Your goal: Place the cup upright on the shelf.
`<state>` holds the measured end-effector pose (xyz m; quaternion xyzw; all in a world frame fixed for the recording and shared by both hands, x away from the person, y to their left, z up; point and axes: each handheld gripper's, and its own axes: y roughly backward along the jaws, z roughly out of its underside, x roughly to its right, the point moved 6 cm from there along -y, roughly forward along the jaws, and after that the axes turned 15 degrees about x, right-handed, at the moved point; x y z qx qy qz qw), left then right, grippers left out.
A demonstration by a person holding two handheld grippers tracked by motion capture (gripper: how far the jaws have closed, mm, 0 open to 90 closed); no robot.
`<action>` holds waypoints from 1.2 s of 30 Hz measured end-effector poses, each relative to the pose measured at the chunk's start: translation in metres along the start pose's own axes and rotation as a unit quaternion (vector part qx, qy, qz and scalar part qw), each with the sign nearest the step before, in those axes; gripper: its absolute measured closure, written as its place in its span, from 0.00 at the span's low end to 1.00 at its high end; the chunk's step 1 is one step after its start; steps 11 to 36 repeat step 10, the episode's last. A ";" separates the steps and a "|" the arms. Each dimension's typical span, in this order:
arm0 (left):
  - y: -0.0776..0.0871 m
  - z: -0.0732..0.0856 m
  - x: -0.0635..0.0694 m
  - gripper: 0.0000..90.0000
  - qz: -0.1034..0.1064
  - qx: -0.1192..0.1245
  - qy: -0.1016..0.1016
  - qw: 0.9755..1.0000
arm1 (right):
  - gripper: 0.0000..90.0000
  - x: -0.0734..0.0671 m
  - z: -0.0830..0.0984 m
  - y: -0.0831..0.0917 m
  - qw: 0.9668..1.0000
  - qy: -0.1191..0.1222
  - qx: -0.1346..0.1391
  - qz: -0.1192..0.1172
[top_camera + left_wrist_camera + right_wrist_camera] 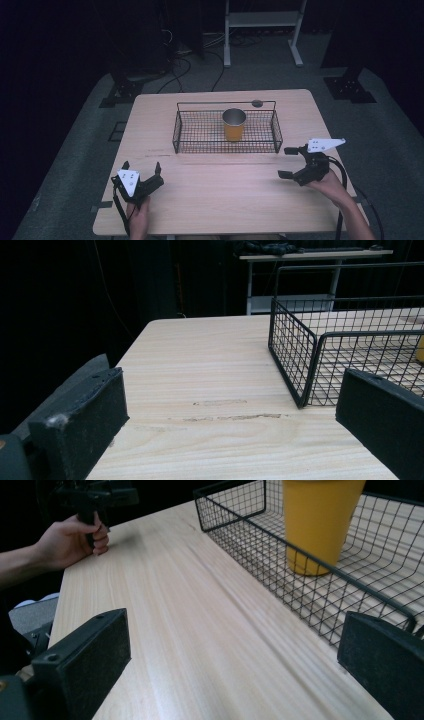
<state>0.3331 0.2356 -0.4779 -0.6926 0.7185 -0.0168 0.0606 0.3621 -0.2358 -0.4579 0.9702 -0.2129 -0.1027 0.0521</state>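
My left hand-held gripper (142, 168) sits over the near left part of the worktop (220, 200), its jaws spread wide and holding nothing; my left hand (138, 220) grips it from below, at the near edge; my right hand-held gripper (289, 162) hangs over the right side of the worktop, just off the basket's near right corner, jaws likewise wide apart and empty, pointing leftward across the wood, with my right hand (330, 184) behind it; the two grippers are well apart, with bare wood between them.

In the left gripper view the near left corner of the wire basket (300, 365) stands ahead and to the right, between my jaws and the far edge; some faint scuff marks (235, 416) lie on the wood in front of that corner; in the right gripper view the basket's long near wall runs along the right, between my jaws and the cup.

I count one black wire basket (176, 131), set in the far middle of the worktop, and one cup (234, 125) in it; the cup is orange with a metal-looking rim, upright, near the middle of the basket; it is the basket's sole content; neither gripper touches basket or cup.

Beyond the worktop, on the floor, lie dark cables (187, 67), and a white frame (262, 30) stands there.
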 end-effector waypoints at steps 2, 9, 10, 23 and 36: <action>0.000 0.000 0.000 0.00 -0.001 -0.001 -0.001 1.000 | 0.00 -0.003 0.003 0.001 1.000 0.002 0.000 0.000; -0.001 0.000 0.000 0.00 -0.001 0.000 -0.001 1.000 | 0.00 -0.026 0.013 0.006 0.999 0.006 0.032 0.009; -0.001 0.000 0.000 0.00 -0.002 0.000 -0.001 1.000 | 0.00 -0.032 0.017 0.008 0.999 0.011 0.038 0.011; -0.001 0.000 0.000 0.00 -0.002 0.000 -0.001 1.000 | 0.00 -0.032 0.017 0.008 0.999 0.011 0.038 0.011; -0.001 0.000 0.000 0.00 -0.002 0.000 -0.001 1.000 | 0.00 -0.032 0.017 0.008 0.999 0.011 0.038 0.011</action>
